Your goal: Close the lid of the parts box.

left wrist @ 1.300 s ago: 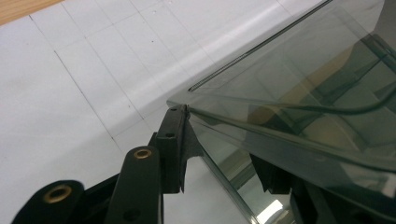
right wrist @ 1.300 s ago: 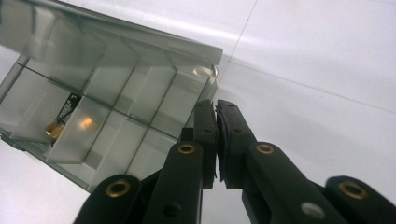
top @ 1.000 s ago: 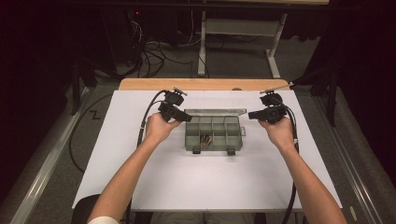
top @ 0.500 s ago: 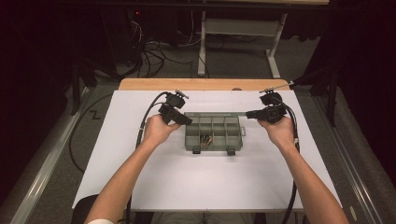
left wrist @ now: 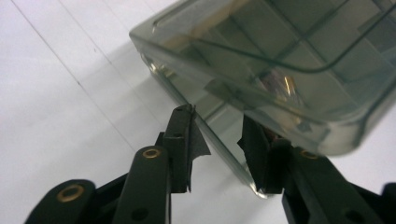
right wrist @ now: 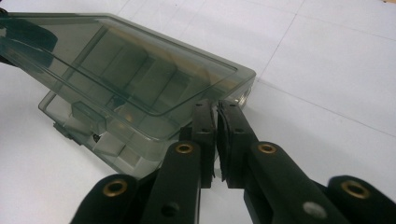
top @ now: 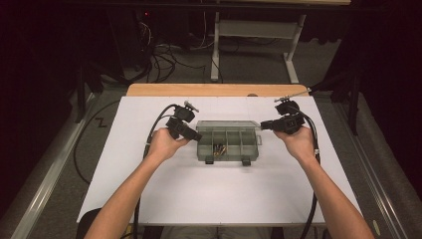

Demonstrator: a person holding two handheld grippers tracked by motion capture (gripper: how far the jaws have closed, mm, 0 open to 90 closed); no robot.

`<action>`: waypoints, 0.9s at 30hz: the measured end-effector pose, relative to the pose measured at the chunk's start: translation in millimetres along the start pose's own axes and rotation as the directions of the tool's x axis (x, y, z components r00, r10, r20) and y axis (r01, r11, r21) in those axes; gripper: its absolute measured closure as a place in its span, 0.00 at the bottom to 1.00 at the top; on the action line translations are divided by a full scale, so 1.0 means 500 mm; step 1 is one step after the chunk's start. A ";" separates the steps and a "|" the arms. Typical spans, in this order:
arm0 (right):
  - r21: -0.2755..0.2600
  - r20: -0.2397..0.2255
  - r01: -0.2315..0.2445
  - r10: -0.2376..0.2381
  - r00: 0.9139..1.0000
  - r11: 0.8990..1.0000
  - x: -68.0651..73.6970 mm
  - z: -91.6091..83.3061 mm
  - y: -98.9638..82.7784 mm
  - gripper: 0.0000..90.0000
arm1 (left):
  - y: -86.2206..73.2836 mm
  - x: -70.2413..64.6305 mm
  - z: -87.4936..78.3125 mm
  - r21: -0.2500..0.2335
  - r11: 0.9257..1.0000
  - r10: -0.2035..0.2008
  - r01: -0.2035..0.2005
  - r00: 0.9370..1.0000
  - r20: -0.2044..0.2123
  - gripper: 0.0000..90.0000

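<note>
Apparently unlabelled: smoky compartment box [top: 228, 144], lid part-raised, no legible writing.

The box [top: 228, 141] is smoky, glossy clear plastic. The worktop [top: 209, 194] wears smooth matt white paper over a wood edge. Black jaws look matt plastic with brass rivets.

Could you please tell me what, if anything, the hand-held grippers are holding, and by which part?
The right hand-held gripper pinches the lid of the compartment box at its edge. The left hand-held gripper straddles the box's end wall, its jaws having just been closing.
</note>
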State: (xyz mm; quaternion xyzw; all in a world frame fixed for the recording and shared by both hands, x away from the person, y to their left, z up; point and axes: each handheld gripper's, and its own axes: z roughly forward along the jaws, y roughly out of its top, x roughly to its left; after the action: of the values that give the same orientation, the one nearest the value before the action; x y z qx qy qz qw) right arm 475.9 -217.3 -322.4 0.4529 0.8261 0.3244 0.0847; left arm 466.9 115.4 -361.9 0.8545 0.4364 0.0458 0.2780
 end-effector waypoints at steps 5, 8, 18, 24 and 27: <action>-0.003 -0.011 0.013 -0.014 1.000 1.000 0.004 -0.002 -0.007 0.98 | -0.013 0.017 -0.015 -0.021 0.998 -0.056 0.055 0.998 -0.028 0.79; 0.002 -0.013 0.032 -0.032 0.999 0.999 0.008 0.000 -0.015 0.98 | -0.014 0.023 -0.028 -0.077 0.994 -0.084 0.081 0.996 -0.034 0.82; 0.024 -0.049 0.095 -0.094 0.994 0.995 0.031 0.028 -0.056 0.98 | -0.024 -0.028 -0.033 -0.168 0.986 -0.004 0.003 1.000 -0.004 0.81; 0.071 -0.058 0.109 -0.105 0.993 0.991 0.034 0.066 -0.091 1.00 | -0.061 -0.047 0.017 -0.127 0.991 0.028 -0.030 0.999 -0.020 0.79; 0.046 -0.070 0.105 -0.102 0.992 0.993 0.034 0.065 -0.101 1.00 | -0.074 -0.044 0.020 -0.140 0.990 0.013 -0.013 1.000 0.002 0.78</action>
State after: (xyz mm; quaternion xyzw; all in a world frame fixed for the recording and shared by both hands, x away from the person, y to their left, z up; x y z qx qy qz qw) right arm 445.4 -207.8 -376.1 0.4003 0.8586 0.3143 0.0621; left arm 429.9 111.2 -385.7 0.8359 0.4261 0.0770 0.3374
